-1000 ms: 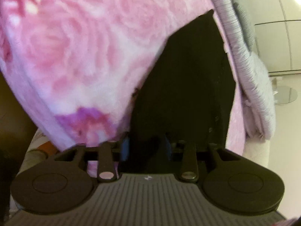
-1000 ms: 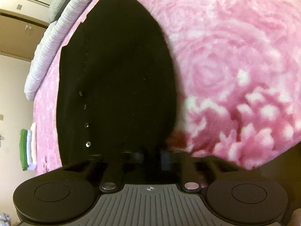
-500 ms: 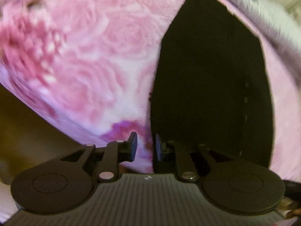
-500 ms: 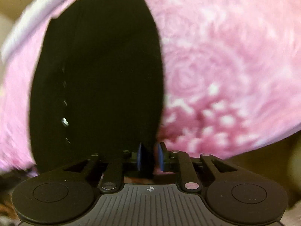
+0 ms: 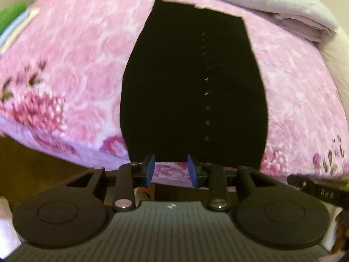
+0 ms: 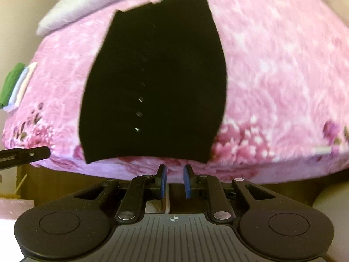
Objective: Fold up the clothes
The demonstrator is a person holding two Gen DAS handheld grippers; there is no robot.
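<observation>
Pink floral blanket [image 5: 76, 69] under flat black garment [image 5: 192, 91], lilac bedding [image 5: 294, 11] behind, left claw [image 5: 171, 170] and right claw [image 6: 174, 181] released

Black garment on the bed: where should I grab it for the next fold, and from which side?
Probably the near hem corners of the black garment: it lies flat, lengthwise, hem at the pink blanket's front edge. Come in low from the near side, left gripper and right gripper open.
</observation>
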